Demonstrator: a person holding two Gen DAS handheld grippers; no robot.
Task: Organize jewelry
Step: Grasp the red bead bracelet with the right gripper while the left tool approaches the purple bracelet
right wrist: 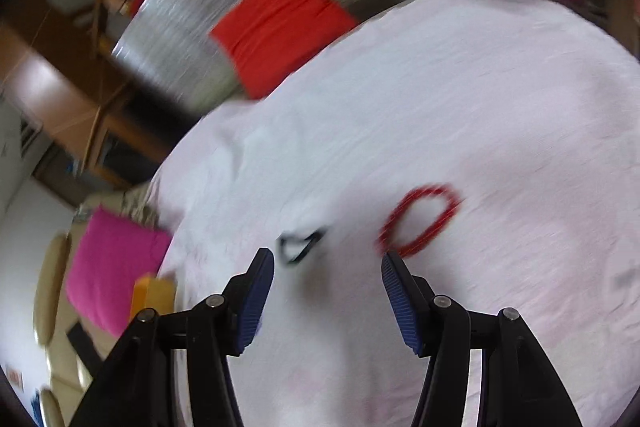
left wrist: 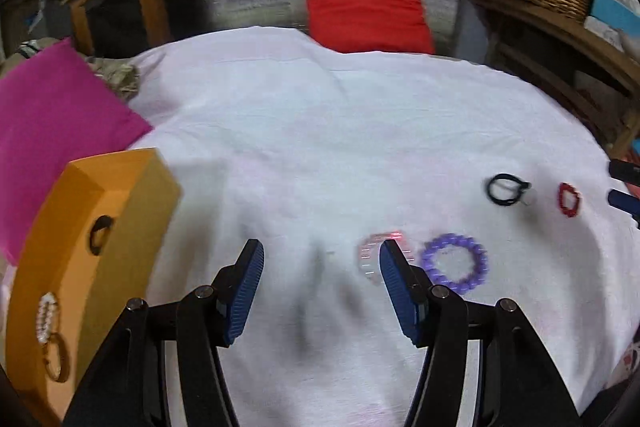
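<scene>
A cloth-covered table (left wrist: 320, 147) carries the jewelry. An open box (left wrist: 100, 227) sits on the table's left edge, with three bracelets inside. Right of the box, loose on the cloth, lie two beaded bracelets (left wrist: 454, 263) side by side. Farther right and behind those lie two smaller rings (left wrist: 504, 189), near each other.

Purple bead bracelet (left wrist: 455, 263), black ring (left wrist: 503, 189) and red bracelet (left wrist: 569, 199) lie flat, apart, on the white cloth (left wrist: 320, 131); the orange box (left wrist: 86, 251) holds three more.
</scene>
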